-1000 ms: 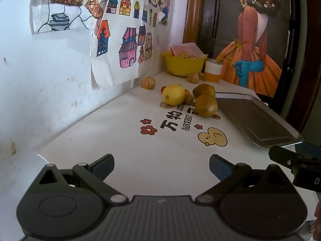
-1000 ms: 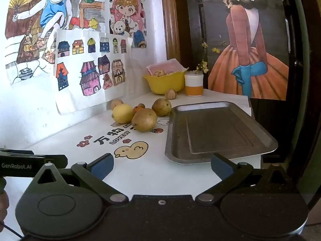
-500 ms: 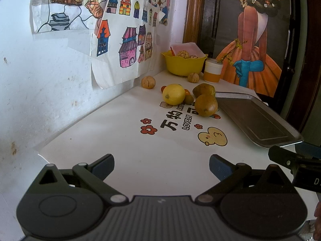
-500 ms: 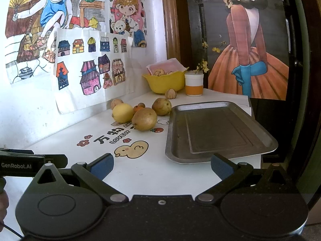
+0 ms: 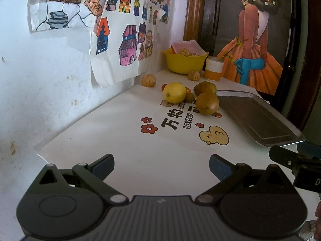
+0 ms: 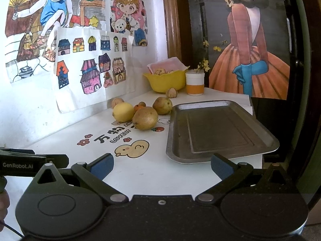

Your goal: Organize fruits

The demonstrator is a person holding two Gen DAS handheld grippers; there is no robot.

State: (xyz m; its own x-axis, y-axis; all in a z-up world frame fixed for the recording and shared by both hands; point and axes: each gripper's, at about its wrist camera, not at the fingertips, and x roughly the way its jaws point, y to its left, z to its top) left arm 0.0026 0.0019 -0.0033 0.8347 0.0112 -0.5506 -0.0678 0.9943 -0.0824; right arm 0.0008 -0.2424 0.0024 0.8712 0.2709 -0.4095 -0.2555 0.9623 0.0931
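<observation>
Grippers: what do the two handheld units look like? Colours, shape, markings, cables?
Both match: the left gripper and right gripper have black bodies with round side discs, angled black linkage arms with silver pivot pins, and blue finger pads. The left's side reads "GenRobot.AI" in the right wrist view, with a thin dark cable below it.

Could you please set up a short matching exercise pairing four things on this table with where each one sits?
Things:
1. lemon
2. metal tray
3. yellow bowl
4. white and orange cup

Places:
A. at the back corner, by the wall
B. right of the fruit cluster, nothing on it
C. left end of the fruit cluster
D. just right of the bowl

Pairs: 1-C, 2-B, 3-A, 4-D
</observation>
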